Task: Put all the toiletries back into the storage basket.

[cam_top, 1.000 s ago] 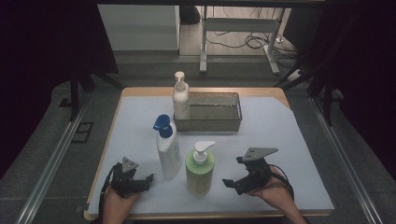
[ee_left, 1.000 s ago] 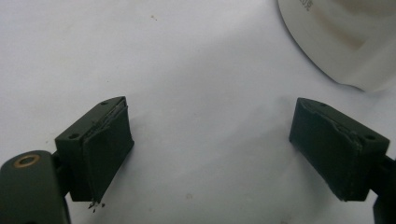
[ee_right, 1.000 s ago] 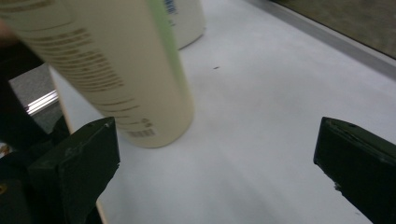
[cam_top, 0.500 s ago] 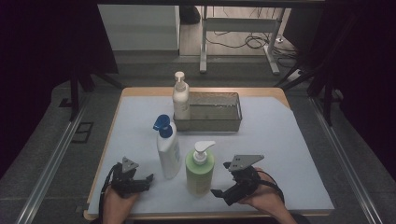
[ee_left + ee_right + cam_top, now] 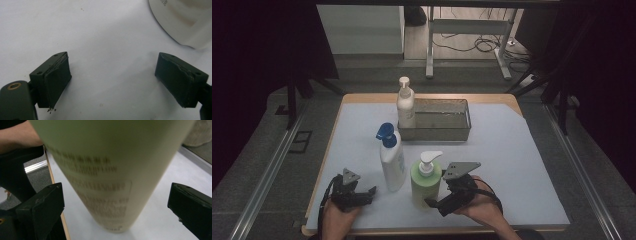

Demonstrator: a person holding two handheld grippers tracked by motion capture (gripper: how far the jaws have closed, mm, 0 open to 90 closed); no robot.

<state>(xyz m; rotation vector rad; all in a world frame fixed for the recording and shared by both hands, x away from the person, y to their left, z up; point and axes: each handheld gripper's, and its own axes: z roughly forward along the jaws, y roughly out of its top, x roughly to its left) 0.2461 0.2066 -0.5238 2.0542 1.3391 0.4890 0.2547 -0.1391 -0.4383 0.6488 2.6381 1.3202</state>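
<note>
Around the green bottle (image 5: 425, 181) the right tongs (image 5: 435, 202) are set wide open, nothing gripped; closing is called for. Left tongs (image 5: 371, 192) gape empty.

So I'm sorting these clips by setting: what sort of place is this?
Probably a lab or workshop test bench, not a home: a table under a plain white sheet, black curtains on both sides, and loose cables on the floor behind.
</note>
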